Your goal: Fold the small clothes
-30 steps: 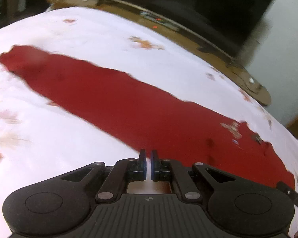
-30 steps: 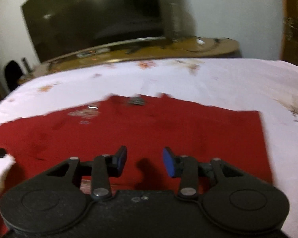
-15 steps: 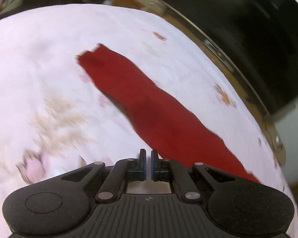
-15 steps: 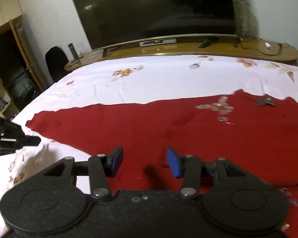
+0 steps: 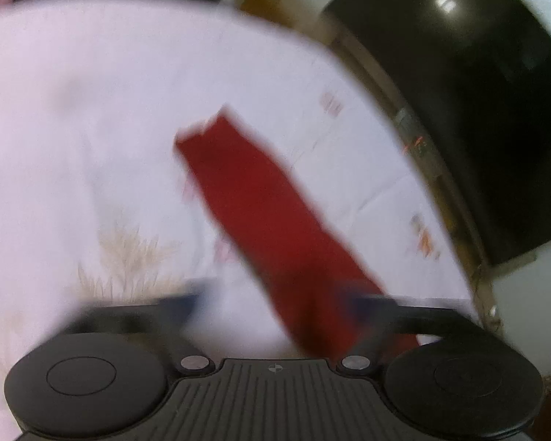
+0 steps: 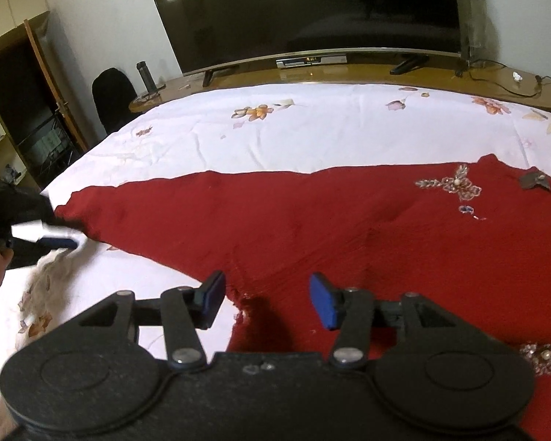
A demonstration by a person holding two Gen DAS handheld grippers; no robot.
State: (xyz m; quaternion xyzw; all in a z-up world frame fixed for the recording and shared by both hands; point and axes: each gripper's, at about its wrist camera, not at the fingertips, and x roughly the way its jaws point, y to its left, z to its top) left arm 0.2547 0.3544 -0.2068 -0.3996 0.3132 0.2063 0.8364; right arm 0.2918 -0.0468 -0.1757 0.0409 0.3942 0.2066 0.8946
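- Two pairs of jaws, both just opening. Nearest, on the right gripper (image 6: 267, 290): about half spread above the near edge of the dark red knitted garment (image 6: 312, 228), cloth under the gap but not pinched.
- And on the left gripper (image 5: 272, 296)?
- Flung wide at the sleeve's end (image 6: 77, 205), red strip showing between the fingers, nothing clamped. Too blurred to say more.
- Handling?
- Probably light, limp, a little stretchy; apt to sag and crease. Best pinched at hem and cuff, clear of the beaded embroidery (image 6: 455, 185), likely to snag.
- Lying where?
- Spread flat across the white floral bedsheet (image 6: 294, 128), smooth, faintly wrinkled. Beyond, curved wooden stand (image 6: 349, 71), then glossy black television (image 6: 305, 11).
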